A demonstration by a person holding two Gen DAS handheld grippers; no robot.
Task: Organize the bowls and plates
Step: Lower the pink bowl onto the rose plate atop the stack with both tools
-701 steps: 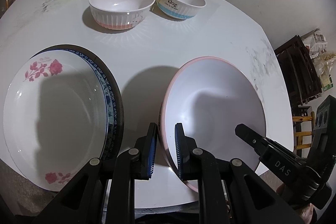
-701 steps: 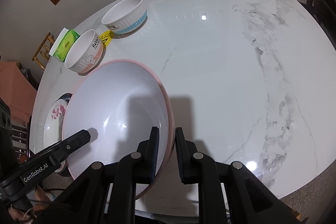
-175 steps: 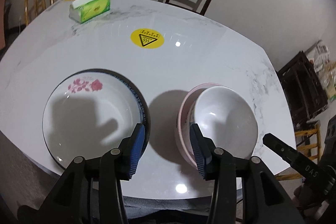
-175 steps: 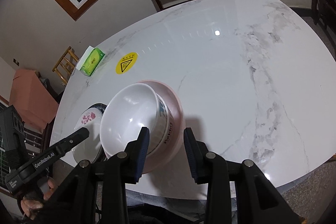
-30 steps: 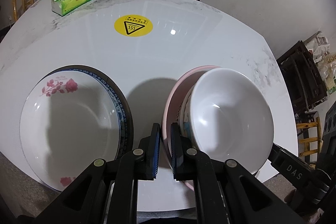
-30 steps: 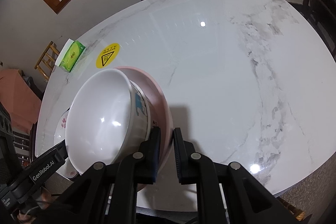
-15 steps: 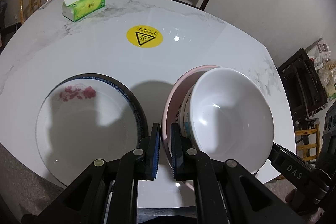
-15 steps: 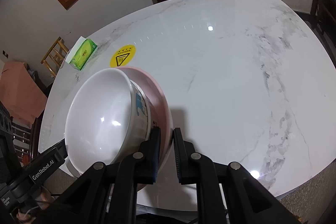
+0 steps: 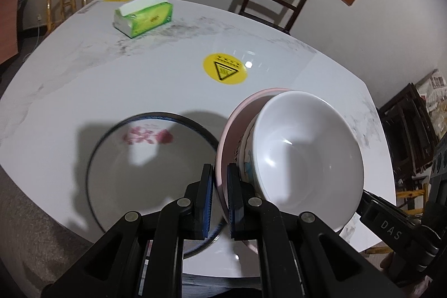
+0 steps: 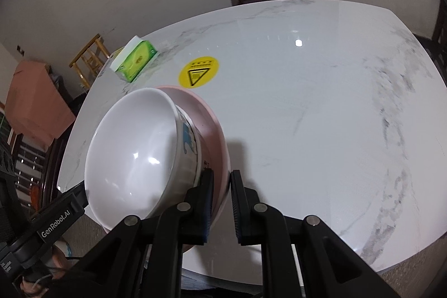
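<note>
Both grippers pinch the pink plate's rim: the left gripper (image 9: 220, 200) on one side, the right gripper (image 10: 222, 203) opposite. The pink plate (image 9: 223, 152), with the white bowl (image 9: 304, 158) nested in it, has risen off the counter (image 9: 111, 80), likely heading for the flowered plate (image 9: 151, 169).

Tissue box (image 9: 143, 14) stands far off; marble table (image 10: 321, 102) bare rightward.

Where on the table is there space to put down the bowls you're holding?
The biggest bare patch is the marble table to the right of the yellow sticker. There is also room between the sticker and the tissue box. The near left edge is crowded by the flowered plate.
</note>
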